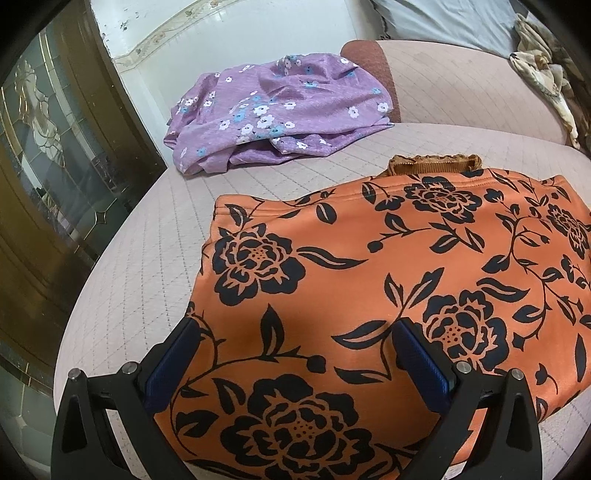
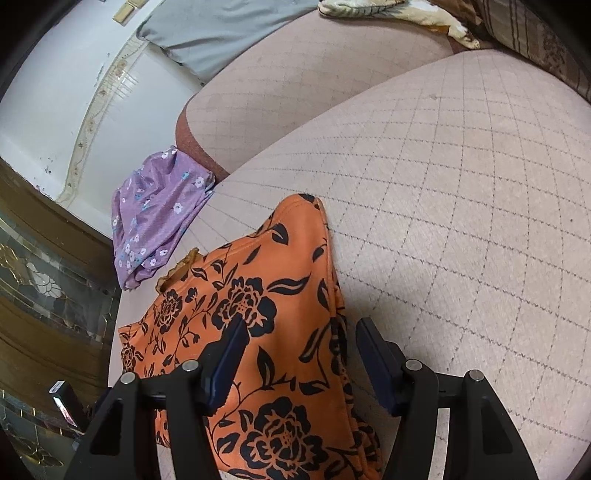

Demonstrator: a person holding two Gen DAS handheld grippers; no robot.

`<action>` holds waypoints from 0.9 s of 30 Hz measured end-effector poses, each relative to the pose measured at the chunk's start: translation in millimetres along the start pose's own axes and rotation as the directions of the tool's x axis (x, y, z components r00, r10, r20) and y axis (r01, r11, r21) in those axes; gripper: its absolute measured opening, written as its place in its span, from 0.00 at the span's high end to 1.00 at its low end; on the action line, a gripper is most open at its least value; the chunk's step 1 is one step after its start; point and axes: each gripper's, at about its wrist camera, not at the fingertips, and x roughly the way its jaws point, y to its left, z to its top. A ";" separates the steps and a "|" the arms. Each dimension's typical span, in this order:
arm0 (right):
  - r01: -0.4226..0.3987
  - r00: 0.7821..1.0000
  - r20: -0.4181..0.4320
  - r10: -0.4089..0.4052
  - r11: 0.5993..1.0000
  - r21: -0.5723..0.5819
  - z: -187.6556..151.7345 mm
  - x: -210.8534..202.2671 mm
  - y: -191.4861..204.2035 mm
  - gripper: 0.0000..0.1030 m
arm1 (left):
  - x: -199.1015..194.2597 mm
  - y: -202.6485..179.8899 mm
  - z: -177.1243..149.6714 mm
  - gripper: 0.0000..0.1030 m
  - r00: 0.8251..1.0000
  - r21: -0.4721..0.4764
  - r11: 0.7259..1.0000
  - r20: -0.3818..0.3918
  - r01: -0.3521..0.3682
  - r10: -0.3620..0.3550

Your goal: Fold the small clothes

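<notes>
An orange garment with black flowers (image 1: 369, 280) lies folded flat on the quilted sofa seat (image 1: 155, 258); a brown lace trim shows at its far edge. My left gripper (image 1: 295, 328) is open, its blue pads straddling the near left part of the cloth. In the right wrist view the same garment (image 2: 258, 332) lies under my right gripper (image 2: 299, 332), which is open over the garment's right edge. A purple flowered garment (image 1: 273, 110) lies crumpled at the sofa's far left; it also shows in the right wrist view (image 2: 155, 214).
The sofa backrest (image 1: 461, 81) rises behind, with a grey pillow (image 2: 221, 26) and a patterned cloth (image 1: 543, 74) at the far right. A wooden glass-panelled cabinet (image 1: 44, 166) stands to the left of the sofa. Bare quilted seat (image 2: 461, 221) spreads to the right.
</notes>
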 end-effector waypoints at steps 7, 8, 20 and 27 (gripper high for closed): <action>-0.023 0.999 -0.050 0.023 1.000 0.012 -2.3 7.4 -3.8 0.37 | 3.2 0.7 0.0 0.00 1.000 -0.008 1.000 -0.021 0.019 -0.019; -0.023 0.998 -0.058 0.024 1.000 0.016 -2.3 9.1 -5.2 0.37 | 4.6 2.4 0.3 0.00 0.999 -0.018 0.999 -0.030 0.026 -0.027; -0.012 0.988 -0.153 0.018 0.999 0.045 -8.5 36.4 -12.6 0.26 | 14.2 23.0 1.1 0.00 0.997 -0.073 0.997 -0.074 0.015 -0.021; -0.100 0.981 -0.167 0.102 0.995 0.024 -18.1 56.4 9.6 0.49 | 15.9 32.1 -0.8 0.00 0.996 -0.081 0.997 -0.089 0.014 -0.022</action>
